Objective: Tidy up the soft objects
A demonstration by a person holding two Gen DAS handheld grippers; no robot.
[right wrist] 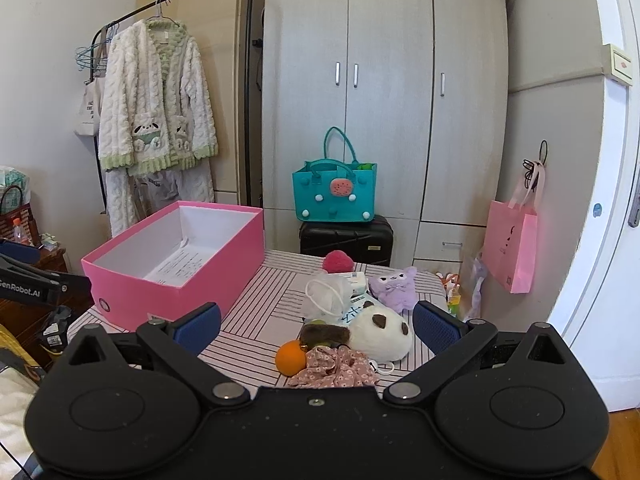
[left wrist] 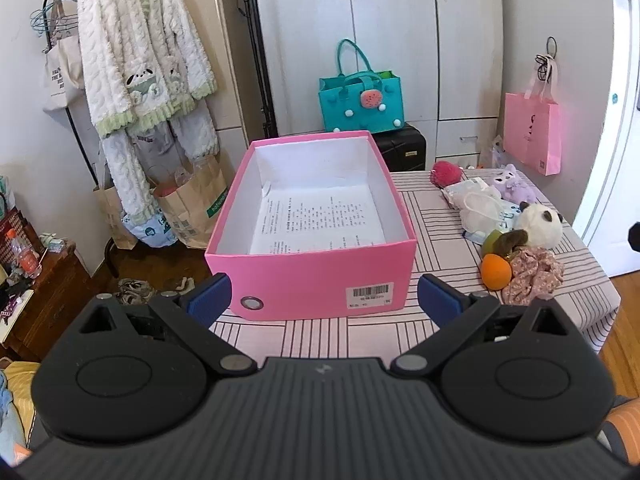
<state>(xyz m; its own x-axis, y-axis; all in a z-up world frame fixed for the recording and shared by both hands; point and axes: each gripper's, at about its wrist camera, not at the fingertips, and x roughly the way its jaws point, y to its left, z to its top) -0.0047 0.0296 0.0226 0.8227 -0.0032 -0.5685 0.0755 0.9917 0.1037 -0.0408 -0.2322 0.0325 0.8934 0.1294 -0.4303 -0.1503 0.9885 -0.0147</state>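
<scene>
Both hand-held grippers, left [left wrist: 324,294] and right [right wrist: 317,322], we see spread apart, gripping nothing. Fuzzy panda plush [right wrist: 382,334] half hides behind floral scrunchie [right wrist: 336,368], at 3 o'clock from glossy pink box [left wrist: 312,280]; its printed paper's text is illegible.

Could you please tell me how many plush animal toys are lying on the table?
2: a panda plush at the near end of the pile, and a purple plush just behind it toward the wardrobe. Others may be hidden under the pile.

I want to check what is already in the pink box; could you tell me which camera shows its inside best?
The left wrist view: it looks down into the pink box, showing a printed sheet on its floor. The right wrist view sees the box obliquely, its near wall hiding some floor.
</scene>
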